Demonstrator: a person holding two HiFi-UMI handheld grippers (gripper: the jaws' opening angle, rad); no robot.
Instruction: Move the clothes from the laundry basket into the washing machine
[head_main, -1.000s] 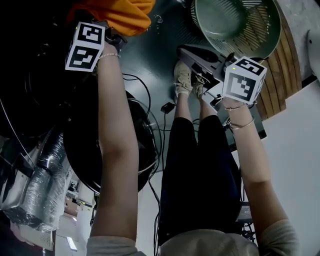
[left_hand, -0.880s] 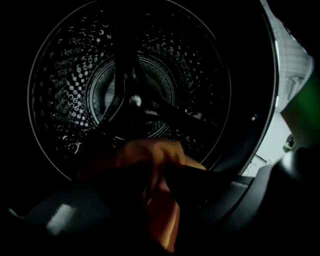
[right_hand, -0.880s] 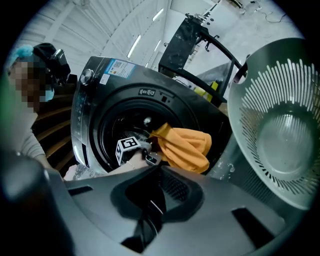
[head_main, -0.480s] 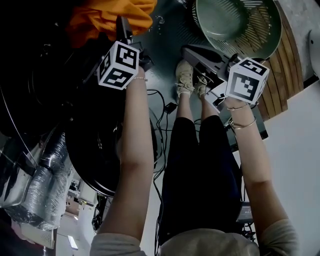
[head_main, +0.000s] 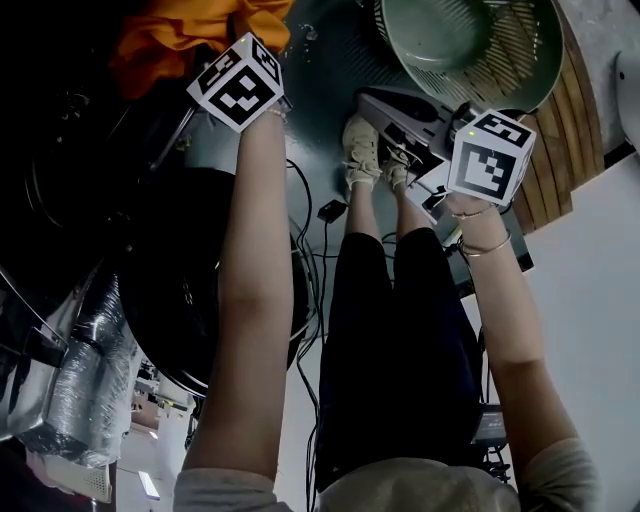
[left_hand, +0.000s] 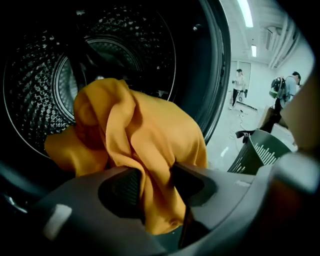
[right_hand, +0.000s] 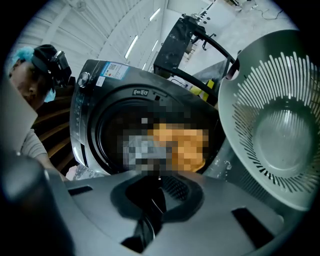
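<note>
An orange garment (left_hand: 135, 135) lies bunched in the mouth of the washing machine drum (left_hand: 45, 85), showing at the top left of the head view (head_main: 170, 45). My left gripper (left_hand: 156, 182) reaches into that opening. Its jaws have just been closing, and a fold of the garment fills the gap and touches both pads. In the head view only its marker cube (head_main: 237, 82) shows. My right gripper (head_main: 375, 102) hangs beside the green laundry basket (head_main: 470, 50), shut with nothing in it (right_hand: 152, 205). The basket's inside looks bare (right_hand: 280, 130).
The round machine door (head_main: 190, 300) stands open below my left arm. A silver flexible duct (head_main: 90, 340) runs at the lower left. Cables (head_main: 320, 230) trail on the floor by my shoes (head_main: 365, 150). Other people stand far off (left_hand: 239, 85).
My left gripper has swung right and then up to the orange garment at the drum mouth. The garment has slid a little left. The right gripper has stayed still.
</note>
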